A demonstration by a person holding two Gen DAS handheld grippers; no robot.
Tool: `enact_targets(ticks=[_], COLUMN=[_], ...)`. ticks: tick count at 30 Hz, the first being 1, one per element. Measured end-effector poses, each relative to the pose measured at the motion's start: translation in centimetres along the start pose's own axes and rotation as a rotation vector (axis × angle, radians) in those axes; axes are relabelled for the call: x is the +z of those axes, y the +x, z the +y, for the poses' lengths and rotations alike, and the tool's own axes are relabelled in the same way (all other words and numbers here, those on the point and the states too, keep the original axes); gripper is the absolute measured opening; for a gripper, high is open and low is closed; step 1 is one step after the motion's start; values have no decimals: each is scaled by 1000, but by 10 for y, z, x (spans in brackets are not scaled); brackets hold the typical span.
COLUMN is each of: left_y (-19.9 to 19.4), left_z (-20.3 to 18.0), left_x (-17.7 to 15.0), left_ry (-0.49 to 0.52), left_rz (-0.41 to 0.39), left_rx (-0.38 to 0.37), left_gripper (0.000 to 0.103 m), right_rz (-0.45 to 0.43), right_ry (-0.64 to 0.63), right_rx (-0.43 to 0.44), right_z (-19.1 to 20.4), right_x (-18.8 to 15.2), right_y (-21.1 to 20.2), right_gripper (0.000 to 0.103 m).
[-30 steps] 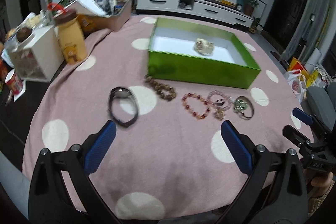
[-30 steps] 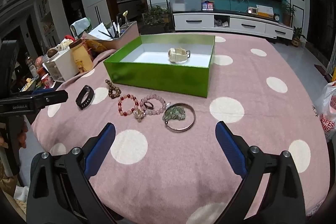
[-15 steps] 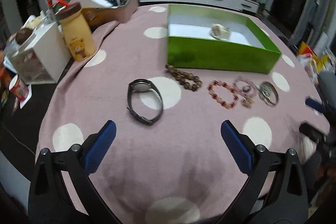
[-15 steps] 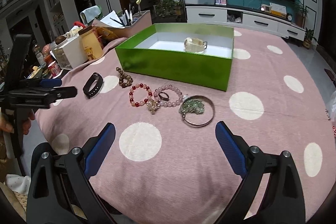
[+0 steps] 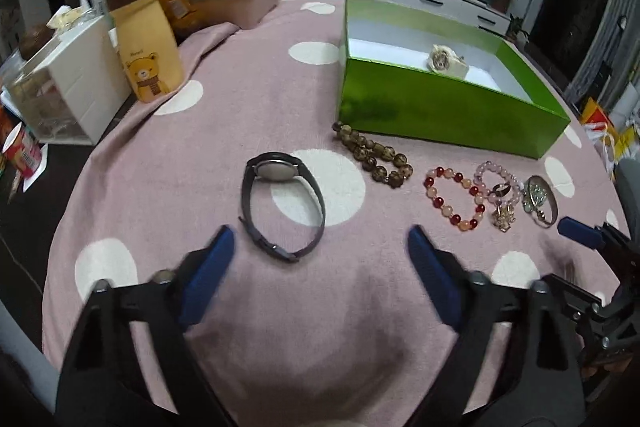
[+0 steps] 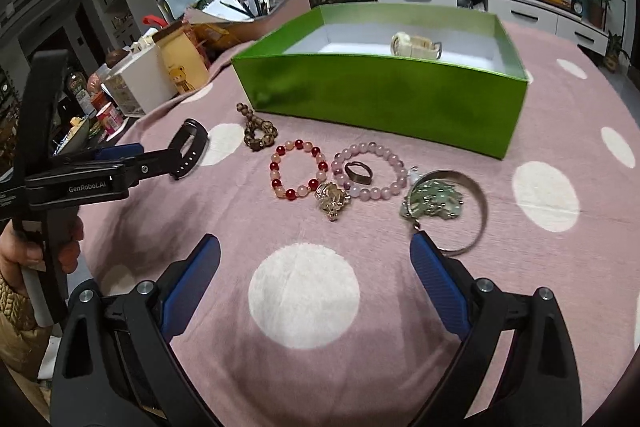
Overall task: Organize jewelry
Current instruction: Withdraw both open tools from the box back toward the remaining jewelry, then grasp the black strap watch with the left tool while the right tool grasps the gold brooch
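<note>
Above the worktop, the left gripper has been closing but holds nothing. The dark watch lies just ahead. The right gripper is wide open and empty.

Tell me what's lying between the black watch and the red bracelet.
The brown bead bracelet lies between the black watch and the red bracelet, clearest in the left wrist view.

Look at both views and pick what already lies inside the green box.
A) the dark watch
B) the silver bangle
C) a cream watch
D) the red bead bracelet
C: a cream watch lies on the white floor of the green box, while the dark watch, the red bead bracelet and the silver bangle lie on the cloth in front of it.
</note>
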State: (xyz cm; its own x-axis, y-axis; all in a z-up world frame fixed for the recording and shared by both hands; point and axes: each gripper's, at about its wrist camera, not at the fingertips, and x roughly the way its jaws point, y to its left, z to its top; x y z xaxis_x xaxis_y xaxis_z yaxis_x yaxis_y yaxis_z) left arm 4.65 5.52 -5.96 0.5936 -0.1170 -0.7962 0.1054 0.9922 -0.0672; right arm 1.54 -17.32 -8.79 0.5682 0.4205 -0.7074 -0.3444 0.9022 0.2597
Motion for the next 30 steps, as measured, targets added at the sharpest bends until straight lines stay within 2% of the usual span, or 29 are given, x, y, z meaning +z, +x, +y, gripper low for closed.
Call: enact_targets(ticks=[2,4,7,10,13,16,24,27,29,30], left_y=[6,12,18,24,28,34,41,42,42,42], left_z=[-1,-3,-7,-10,-13,-12,-7,-6,-5,-5], left_x=[2,4,8,11,13,13,13,12,12,12], left_ry=[18,41,69,93,113,117,100,93,87,85], left_rz=[16,32,44,60,76,103,127,132,131,130], left_rx=[-1,-2,-5,3,6,-7,-8,-5,-8,-9], left_gripper=[65,57,49,34,24,15,10,8,7,6], right_rz=[7,13,29,49,67,69,76,77,77,76], right_ry=[-13,-17,-13,-8,-7,-16,-37,-41,-39,-36], right_rx=[-1,-6,-7,-12,-16,-20,-30,-40,-40,-38], right_z=[2,3,1,-1,-2,0,3,2,2,1], right_x=[3,6,9,11,13,16,24,25,25,25], right_y=[5,10,18,26,33,36,42,44,44,44], right_gripper=[91,88,78,68,60,56,42,34,24,24])
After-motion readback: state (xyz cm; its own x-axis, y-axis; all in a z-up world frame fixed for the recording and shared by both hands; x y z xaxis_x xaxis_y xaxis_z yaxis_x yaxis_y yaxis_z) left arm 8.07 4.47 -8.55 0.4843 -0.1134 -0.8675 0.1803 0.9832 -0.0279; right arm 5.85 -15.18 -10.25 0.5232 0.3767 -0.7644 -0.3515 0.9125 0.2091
